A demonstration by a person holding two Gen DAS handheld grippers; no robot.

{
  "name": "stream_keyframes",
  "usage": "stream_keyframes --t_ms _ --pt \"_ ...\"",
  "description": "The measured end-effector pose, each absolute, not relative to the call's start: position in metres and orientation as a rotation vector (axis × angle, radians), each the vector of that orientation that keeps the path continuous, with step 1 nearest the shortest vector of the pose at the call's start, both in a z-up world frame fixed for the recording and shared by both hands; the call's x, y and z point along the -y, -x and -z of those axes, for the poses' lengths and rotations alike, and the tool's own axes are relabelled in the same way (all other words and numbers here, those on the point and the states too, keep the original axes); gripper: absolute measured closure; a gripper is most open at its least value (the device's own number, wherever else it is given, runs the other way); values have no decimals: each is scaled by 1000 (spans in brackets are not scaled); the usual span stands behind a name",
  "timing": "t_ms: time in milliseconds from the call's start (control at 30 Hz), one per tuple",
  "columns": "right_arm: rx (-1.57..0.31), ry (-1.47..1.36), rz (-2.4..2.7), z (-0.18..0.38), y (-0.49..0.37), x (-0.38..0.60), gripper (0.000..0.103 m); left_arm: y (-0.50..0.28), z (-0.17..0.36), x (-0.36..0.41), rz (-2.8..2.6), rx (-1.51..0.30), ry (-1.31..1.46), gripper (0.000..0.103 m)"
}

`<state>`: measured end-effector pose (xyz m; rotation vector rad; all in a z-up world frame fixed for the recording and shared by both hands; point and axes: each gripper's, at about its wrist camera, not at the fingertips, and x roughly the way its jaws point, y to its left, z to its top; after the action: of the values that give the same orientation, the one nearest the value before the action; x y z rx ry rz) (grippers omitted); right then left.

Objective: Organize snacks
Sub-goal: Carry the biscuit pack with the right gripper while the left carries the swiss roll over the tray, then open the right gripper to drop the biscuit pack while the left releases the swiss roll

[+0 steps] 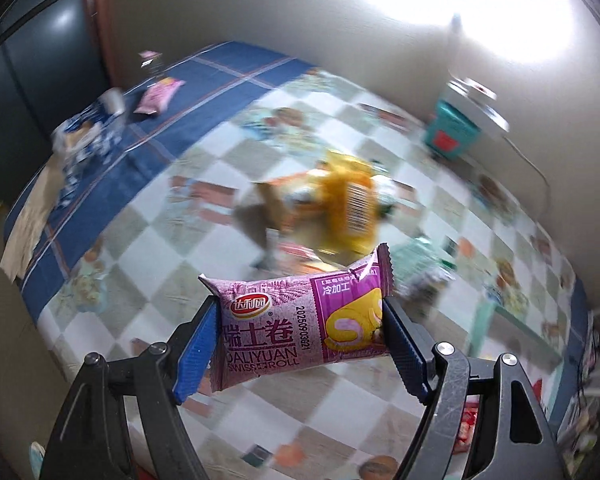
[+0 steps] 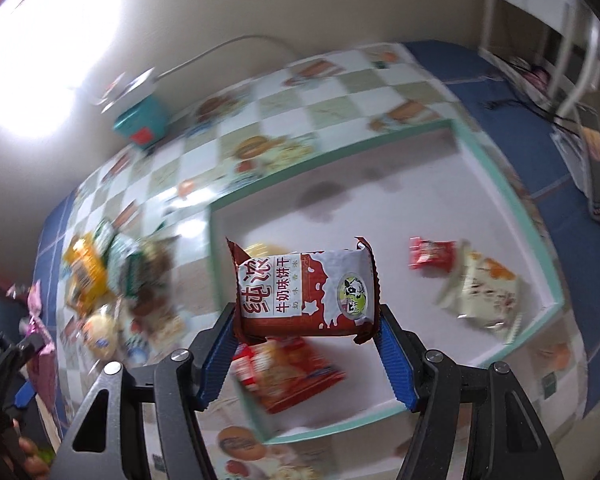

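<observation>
My left gripper [image 1: 300,336] is shut on a purple Swiss roll packet [image 1: 296,320] and holds it above the checkered tablecloth. A heap of snacks with a yellow bag [image 1: 344,204] lies beyond it. My right gripper [image 2: 306,330] is shut on a red and white milk biscuit packet [image 2: 304,292] and holds it above a white tray with a green rim [image 2: 500,176]. In the tray lie a small red packet [image 2: 430,258], a cream packet [image 2: 480,292] and a red-orange packet [image 2: 292,372]. The left gripper with the purple packet [image 2: 36,320] shows at the left edge of the right wrist view.
A snack heap [image 2: 116,280] lies left of the tray. A teal box [image 1: 454,132] stands by the wall, under a lamp base. A pink packet [image 1: 158,96] and a blue and white bag [image 1: 84,136] lie on the blue cloth at the far left. A white rack [image 2: 572,56] stands at the right.
</observation>
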<state>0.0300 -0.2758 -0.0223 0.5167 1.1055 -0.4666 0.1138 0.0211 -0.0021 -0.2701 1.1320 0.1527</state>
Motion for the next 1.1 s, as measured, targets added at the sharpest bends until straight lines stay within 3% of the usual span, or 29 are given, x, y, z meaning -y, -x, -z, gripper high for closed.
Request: stream_keyframes --t_ms 567,1100 --pt "-1118 -546 687 41 -7 364 34 -105 -9 204 265 -1064 -88 23" --pt "-1119 -512 737 53 -28 402 33 -124 31 269 360 -1089 -152 22"
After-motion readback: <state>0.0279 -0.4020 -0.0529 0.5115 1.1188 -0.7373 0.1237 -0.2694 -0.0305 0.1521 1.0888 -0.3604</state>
